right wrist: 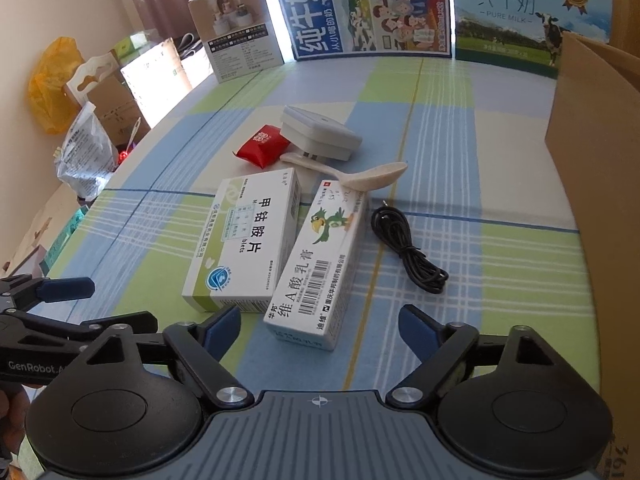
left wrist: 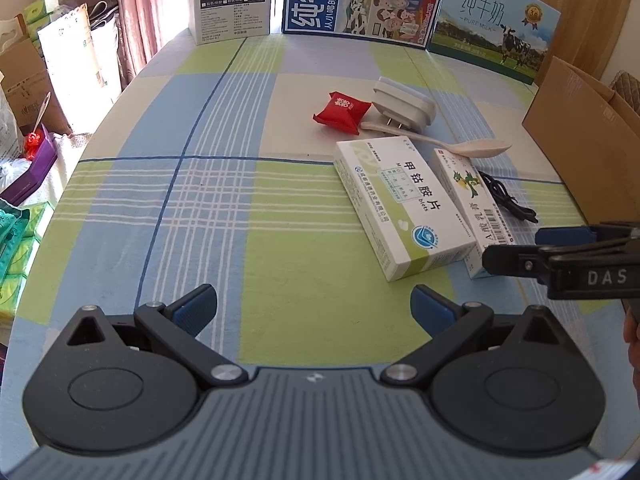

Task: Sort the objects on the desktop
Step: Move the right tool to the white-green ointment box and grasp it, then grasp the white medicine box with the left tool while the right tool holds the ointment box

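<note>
On the checked tablecloth lie a wide white-and-green medicine box (right wrist: 248,240), a narrow ointment box with a green bird (right wrist: 320,264), a coiled black cable (right wrist: 408,248), a pale spoon (right wrist: 360,174), a white plug adapter (right wrist: 320,132) and a red packet (right wrist: 262,146). My right gripper (right wrist: 320,324) is open, and the ointment box's near end sits between its blue pads without touching them. My left gripper (left wrist: 314,306) is open over bare cloth, short and left of the medicine box (left wrist: 400,208). The right gripper's fingers (left wrist: 520,256) reach in from the right by the ointment box (left wrist: 468,200).
An open cardboard box (right wrist: 592,184) stands at the table's right edge. Milk cartons (right wrist: 372,8) and a white product box (right wrist: 240,28) line the back edge. Bags and boxes crowd the floor on the left (left wrist: 24,80). The left gripper (right wrist: 92,304) shows at the lower left.
</note>
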Tool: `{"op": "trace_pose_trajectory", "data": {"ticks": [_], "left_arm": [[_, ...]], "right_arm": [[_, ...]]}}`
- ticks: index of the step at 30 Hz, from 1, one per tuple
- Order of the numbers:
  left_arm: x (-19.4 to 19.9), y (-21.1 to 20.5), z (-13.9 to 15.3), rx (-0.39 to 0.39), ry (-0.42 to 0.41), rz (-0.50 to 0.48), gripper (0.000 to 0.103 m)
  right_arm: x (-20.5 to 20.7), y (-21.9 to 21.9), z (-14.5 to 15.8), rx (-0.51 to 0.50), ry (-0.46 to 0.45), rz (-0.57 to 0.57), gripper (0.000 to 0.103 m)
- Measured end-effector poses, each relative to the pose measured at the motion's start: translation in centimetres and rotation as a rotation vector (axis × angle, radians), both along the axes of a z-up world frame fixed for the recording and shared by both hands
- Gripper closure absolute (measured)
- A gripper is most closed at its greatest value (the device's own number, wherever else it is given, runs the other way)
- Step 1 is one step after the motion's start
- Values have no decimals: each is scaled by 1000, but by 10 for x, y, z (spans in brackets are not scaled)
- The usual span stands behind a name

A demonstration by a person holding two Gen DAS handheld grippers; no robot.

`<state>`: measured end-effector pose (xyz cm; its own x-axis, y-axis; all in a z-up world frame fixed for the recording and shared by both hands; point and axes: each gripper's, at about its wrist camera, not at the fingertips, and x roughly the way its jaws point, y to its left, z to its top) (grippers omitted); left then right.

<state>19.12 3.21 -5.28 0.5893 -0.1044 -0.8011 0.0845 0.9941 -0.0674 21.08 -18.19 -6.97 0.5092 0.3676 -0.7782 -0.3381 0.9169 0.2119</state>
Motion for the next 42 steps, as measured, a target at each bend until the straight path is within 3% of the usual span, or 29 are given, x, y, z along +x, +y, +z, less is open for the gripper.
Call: {"op": "trace_pose_trajectory", "data": {"ticks": [7, 11, 18, 24, 37, 42], "left_arm": [[1, -5, -3, 11, 9, -29, 2], [3, -13, -1, 7, 2, -52, 2], [15, -32, -2, 1, -19, -87, 2], [34, -47, 1, -70, -49, -104, 3], [72, -65, -13, -51, -15, -150, 22], [75, -67, -15, -40, -6, -163, 22]], "right_arm": [[7, 5, -8, -24, 17, 21, 43], [8, 1, -7, -35, 18, 13, 63], [11, -12, -2, -58, 5, -16, 66], [10, -17, -4, -83, -3, 7, 66], [14, -24, -5, -78, 12, 12, 66], [14, -24, -5, -83, 10, 13, 66]]}}
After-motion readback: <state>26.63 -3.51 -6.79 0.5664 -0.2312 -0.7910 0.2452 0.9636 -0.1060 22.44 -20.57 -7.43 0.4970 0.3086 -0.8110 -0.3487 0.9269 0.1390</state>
